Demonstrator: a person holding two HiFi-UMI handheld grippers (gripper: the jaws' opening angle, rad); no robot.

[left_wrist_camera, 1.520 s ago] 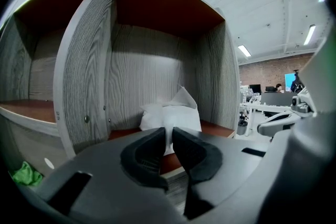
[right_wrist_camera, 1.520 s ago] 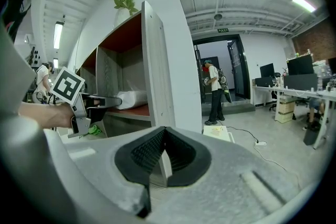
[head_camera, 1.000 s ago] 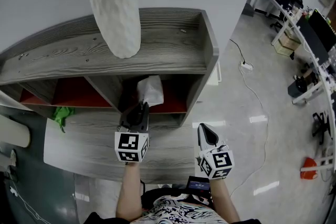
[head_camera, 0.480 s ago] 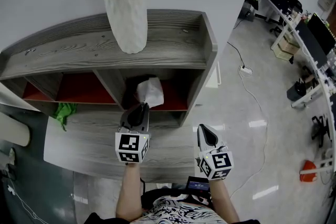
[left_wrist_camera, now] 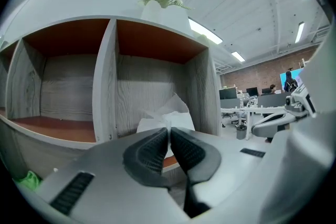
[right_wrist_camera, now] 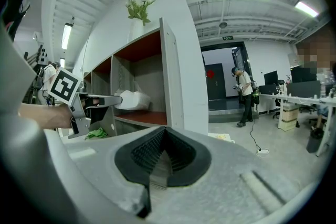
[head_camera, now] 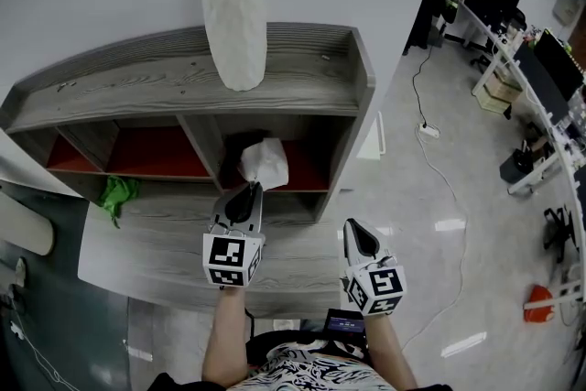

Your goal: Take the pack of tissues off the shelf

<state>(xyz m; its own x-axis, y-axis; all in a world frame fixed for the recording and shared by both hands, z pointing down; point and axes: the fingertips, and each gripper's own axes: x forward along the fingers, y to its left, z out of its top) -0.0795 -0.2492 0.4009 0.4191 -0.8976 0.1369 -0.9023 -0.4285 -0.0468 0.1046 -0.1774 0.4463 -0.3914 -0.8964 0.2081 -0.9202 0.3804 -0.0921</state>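
Both grippers are being held closed: the pack, at the front of the right bay of the shelf, is being pinched by its thin edge in the left gripper, whose jaws have just been closing, the right gripper empty, so a slow, level pull is being advised.

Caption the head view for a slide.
Left gripper, jaws just closing, pinches the tissues in the shelf; right gripper shut, empty.

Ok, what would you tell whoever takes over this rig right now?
Left gripper: jaws have just been closing, now pinching the front edge of the pack of tissues.
Right gripper: shut, empty, outside the shelf, to its right.
Pack: inside the shelf's right compartment.
Done: grip taken.
Left to do: pull the pack clear.
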